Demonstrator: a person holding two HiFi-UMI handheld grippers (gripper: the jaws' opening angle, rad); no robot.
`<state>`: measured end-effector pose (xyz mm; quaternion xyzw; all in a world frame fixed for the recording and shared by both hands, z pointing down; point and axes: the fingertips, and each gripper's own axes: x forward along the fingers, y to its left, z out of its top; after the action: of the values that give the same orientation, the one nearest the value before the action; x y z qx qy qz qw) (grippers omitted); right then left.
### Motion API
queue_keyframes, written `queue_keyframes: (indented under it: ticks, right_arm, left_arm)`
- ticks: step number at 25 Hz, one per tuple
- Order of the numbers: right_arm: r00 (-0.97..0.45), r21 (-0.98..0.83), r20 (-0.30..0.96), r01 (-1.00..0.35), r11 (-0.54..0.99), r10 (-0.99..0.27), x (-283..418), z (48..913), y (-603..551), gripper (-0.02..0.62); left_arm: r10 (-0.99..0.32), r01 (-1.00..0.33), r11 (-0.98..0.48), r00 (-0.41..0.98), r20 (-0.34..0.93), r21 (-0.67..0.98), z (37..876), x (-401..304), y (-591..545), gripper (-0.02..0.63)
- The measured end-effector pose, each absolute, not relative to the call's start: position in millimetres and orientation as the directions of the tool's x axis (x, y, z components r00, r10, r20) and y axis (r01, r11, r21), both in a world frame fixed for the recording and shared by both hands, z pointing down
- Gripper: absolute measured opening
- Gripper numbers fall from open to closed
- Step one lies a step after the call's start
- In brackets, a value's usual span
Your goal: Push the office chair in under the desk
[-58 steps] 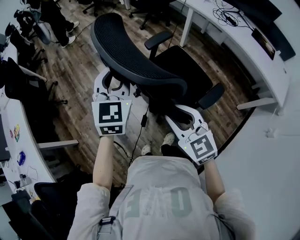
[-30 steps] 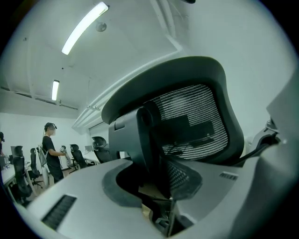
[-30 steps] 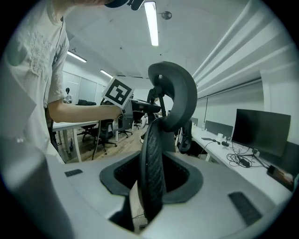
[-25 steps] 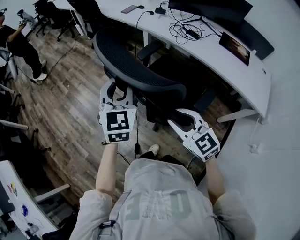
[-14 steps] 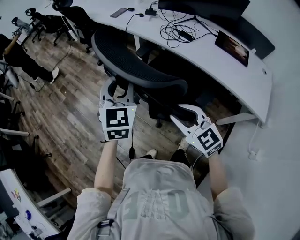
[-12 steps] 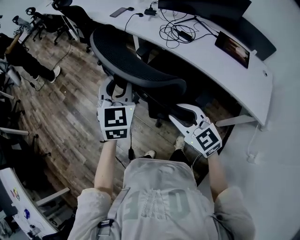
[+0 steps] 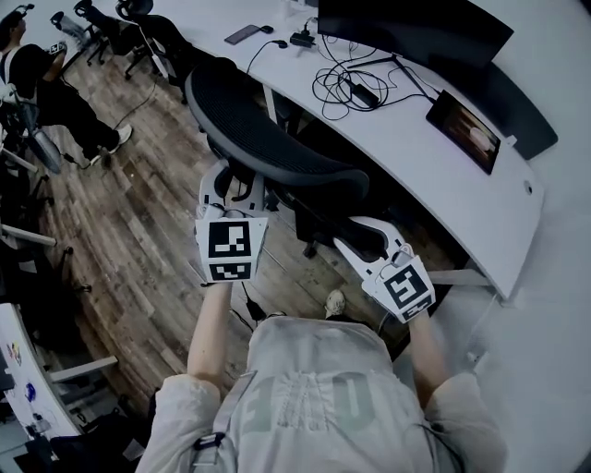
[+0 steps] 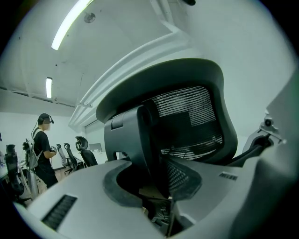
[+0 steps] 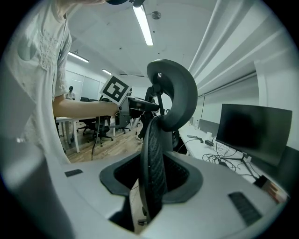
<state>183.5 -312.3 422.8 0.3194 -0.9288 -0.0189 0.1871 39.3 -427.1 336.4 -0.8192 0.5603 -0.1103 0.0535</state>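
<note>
The black mesh office chair (image 7: 277, 148) stands with its backrest close to the front edge of the white curved desk (image 7: 416, 129), and its seat is mostly hidden beneath the desktop. My left gripper (image 7: 235, 180) is shut on the left side of the backrest. In the left gripper view the backrest's frame (image 8: 140, 140) sits between the jaws of that gripper (image 8: 159, 186). My right gripper (image 7: 355, 236) is shut on the backrest's right edge, and the right gripper view shows the mesh edge (image 9: 156, 154) standing upright between its jaws (image 9: 149, 182).
On the desk are a dark monitor (image 7: 406, 28), a tangle of cables (image 7: 342, 83), a tablet (image 7: 471, 125) and a phone (image 7: 245, 34). A person (image 7: 37, 83) stands at the far left by other chairs (image 7: 138, 28). A cable lies on the wooden floor (image 7: 138, 231).
The chair has rolled toward the desk with both grippers still on its backrest. Its seat and armrests have slid further beneath the desktop.
</note>
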Motion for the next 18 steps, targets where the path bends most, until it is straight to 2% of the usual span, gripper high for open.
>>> queue_keyframes:
  ticks: [18]
  right_arm:
    - [-0.748, 0.174, 0.31, -0.561, 0.809, -0.586, 266.9, 421.2, -368.4, 0.135]
  left_arm:
    - [-0.955, -0.933, -0.297, 0.283, 0.095, -0.204, 334.1, 114.5, -472.2, 0.112]
